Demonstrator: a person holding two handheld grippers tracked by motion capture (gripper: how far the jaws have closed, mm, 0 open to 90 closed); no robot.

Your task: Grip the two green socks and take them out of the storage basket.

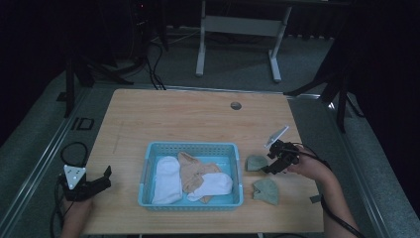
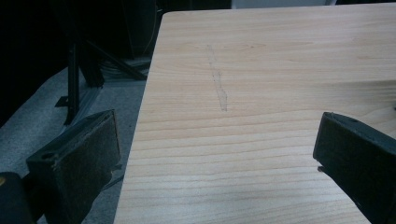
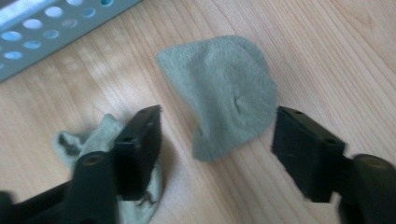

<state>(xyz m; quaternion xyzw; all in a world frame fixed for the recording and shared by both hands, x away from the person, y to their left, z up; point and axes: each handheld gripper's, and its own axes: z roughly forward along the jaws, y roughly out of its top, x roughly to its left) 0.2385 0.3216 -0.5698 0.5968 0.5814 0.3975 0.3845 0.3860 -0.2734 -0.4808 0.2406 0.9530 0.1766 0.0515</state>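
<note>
Two folded green socks lie on the wooden table right of a light blue basket (image 1: pixel 190 147). My right gripper (image 1: pixel 271 168) hangs low over the sock nearer the basket (image 1: pixel 256 162). In the right gripper view that sock (image 3: pixel 233 79) lies between the wide-apart jaws of the right gripper (image 3: pixel 217 114), and no pad presses on it. The other green sock (image 1: pixel 266 191) sits closer to the person, partly under one jaw (image 3: pixel 74 140). Inside the basket are a white sock (image 1: pixel 167 178), a tan one (image 1: pixel 195 171) and another white one (image 1: pixel 213 186). My left gripper (image 1: pixel 101 181) rests open at the table's front left, with nothing in it (image 2: pixel 215 126).
A corner of the basket (image 3: pixel 42 32) lies just beyond the right gripper. The table's left edge (image 2: pixel 140 126) runs beside the left gripper, with floor below. A round cable hole (image 1: pixel 236 105) sits at the back. A white desk frame (image 1: pixel 237 29) stands behind the table.
</note>
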